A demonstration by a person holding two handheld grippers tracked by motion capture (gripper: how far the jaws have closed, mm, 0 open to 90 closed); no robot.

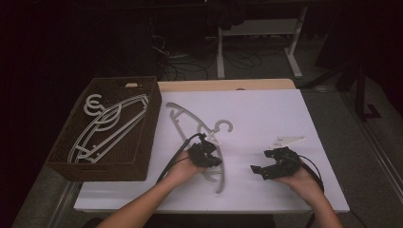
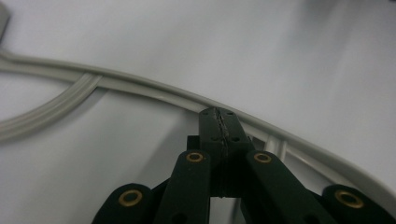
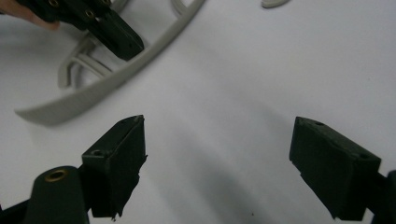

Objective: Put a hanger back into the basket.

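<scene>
Clenched, the left claw (image 2: 223, 133) sits over the grey hanger (image 1: 209, 142); right claw (image 3: 219, 163) hangs released.

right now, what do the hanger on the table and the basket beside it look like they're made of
The hanger looks like pale grey moulded plastic with a matt finish: the left hand-held gripper view shows smooth ribbed bars running along its arm. The basket looks like dark brown woven wicker or rattan, judging by the fine weave texture on its walls; it could be a synthetic imitation.
</scene>
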